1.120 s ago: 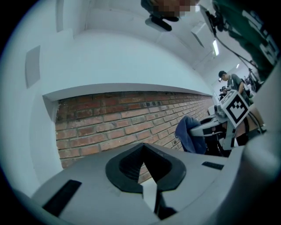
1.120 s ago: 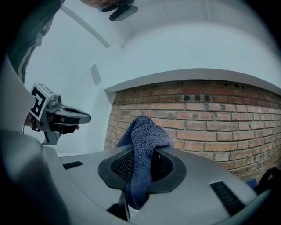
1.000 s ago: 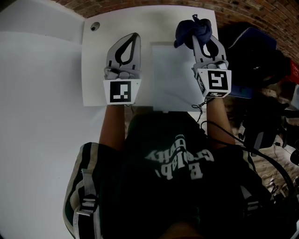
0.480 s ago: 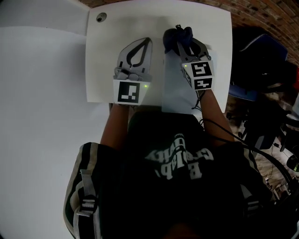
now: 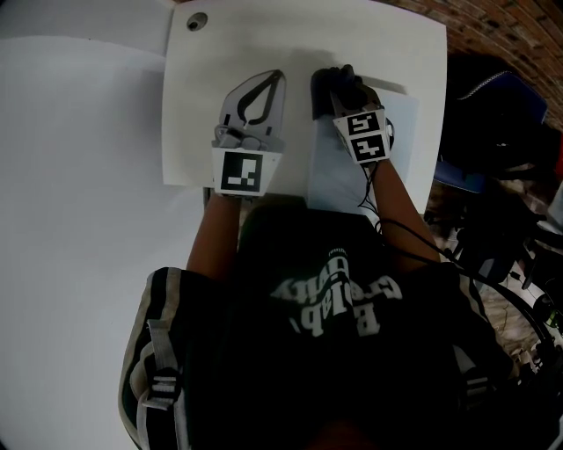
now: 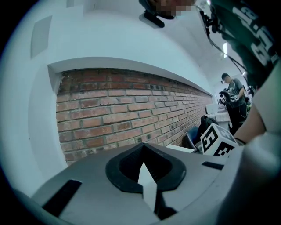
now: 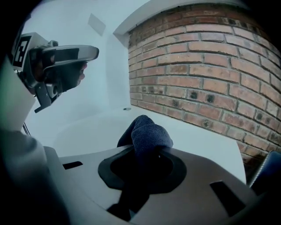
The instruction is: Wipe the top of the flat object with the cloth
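Right gripper view: right gripper (image 7: 142,160) clamps the dark blue cloth (image 7: 150,135).

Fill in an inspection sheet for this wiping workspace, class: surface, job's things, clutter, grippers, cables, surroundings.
Surface: white table, with a round hole near its far left corner.
Job's things: pale flat object lying on the table; dark blue cloth bunched at its far end.
Clutter: nothing seen.
Grippers: left gripper shut and empty, beside the flat object; right gripper shut on the cloth.
Cables: black cable trailing from the right gripper along the forearm.
Surroundings: brick wall beyond the table; dark bags to the right.
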A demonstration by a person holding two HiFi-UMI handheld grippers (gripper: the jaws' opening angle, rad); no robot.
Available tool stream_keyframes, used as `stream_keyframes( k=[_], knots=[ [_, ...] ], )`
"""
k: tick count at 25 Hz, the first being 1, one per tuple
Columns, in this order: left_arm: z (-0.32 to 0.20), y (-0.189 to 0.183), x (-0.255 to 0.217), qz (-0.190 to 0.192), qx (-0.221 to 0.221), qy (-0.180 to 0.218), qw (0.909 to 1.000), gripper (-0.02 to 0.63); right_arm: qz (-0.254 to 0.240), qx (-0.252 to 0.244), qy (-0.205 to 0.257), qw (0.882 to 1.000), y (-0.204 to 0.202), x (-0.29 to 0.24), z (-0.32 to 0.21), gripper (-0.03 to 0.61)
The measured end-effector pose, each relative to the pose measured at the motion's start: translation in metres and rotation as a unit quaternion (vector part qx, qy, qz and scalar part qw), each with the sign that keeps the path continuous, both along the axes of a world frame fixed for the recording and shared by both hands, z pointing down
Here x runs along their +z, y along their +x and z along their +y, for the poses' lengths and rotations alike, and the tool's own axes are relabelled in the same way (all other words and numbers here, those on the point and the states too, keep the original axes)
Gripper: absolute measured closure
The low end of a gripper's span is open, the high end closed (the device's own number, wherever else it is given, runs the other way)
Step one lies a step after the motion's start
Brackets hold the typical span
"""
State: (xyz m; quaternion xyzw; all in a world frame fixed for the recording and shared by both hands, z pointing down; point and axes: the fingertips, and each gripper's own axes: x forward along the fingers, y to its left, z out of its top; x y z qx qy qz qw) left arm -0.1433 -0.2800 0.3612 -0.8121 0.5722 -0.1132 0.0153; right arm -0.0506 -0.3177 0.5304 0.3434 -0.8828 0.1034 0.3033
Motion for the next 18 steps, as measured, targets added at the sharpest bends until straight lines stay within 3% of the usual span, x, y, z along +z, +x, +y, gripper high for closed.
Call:
stream_keyframes(
  k=[8,18],
  knots=[
    [0.000,0.011,-0.001,0.004,0.005,0.004,1.0000,0.620,0.028,0.012,0.009,1.000,0.024,-0.003,-0.004,0.531],
    [-0.001,0.051,-0.002,0.008,0.018,0.000,0.9998,0.620,0.061,0.093,0.016,0.994,0.132,-0.002,-0.021,0.531]
  ],
)
